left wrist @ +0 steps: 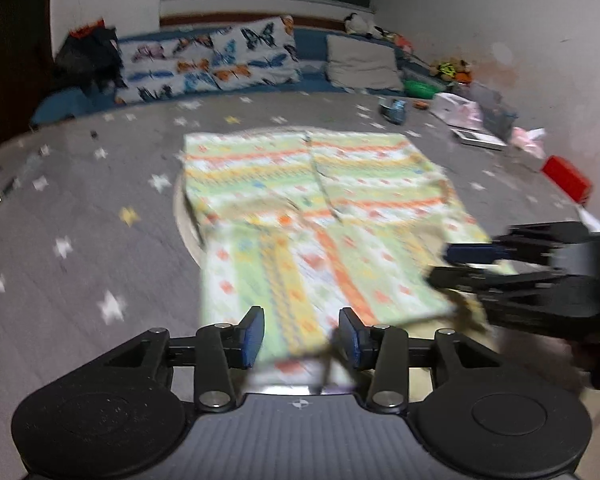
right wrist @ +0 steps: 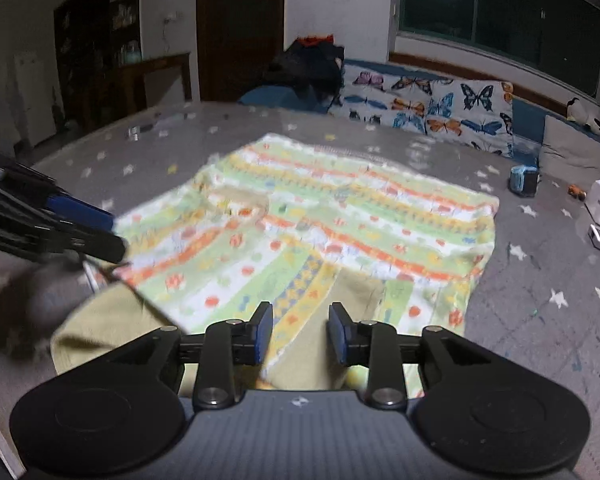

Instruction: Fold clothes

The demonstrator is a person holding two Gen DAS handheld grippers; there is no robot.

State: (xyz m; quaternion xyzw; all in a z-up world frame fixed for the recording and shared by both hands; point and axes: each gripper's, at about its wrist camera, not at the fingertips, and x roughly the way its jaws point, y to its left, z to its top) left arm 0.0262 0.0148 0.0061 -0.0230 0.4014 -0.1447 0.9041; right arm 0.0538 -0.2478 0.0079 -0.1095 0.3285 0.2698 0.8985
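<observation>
The patterned garment (left wrist: 316, 216) lies spread on the grey star-print bed (left wrist: 80, 208), its near part already turned over onto the rest. My left tongs (left wrist: 302, 336) stand spread over the near hem; the cloth lies between the blue pads but they do not press on it. My right tongs (right wrist: 300, 332) are likewise spread, with the near right edge of the garment under the gap and no pinch on it. Neither pair holds anything.

Step in hand, as I judge it: release after a fold, then re-grip for the next one.

Procedure for doing it well:
1. Lift both tongs clear straight off the cloth (a sideways drag would pull the new fold askew).
2. Check that the folded edge runs parallel to the far hem; the pictures are blurred, so I cannot tell how square it lies.
3. Take the next grip at matching corners, one per side, pinching both layers together.
4. Carry both corners over at equal pace and set them down flat.
</observation>
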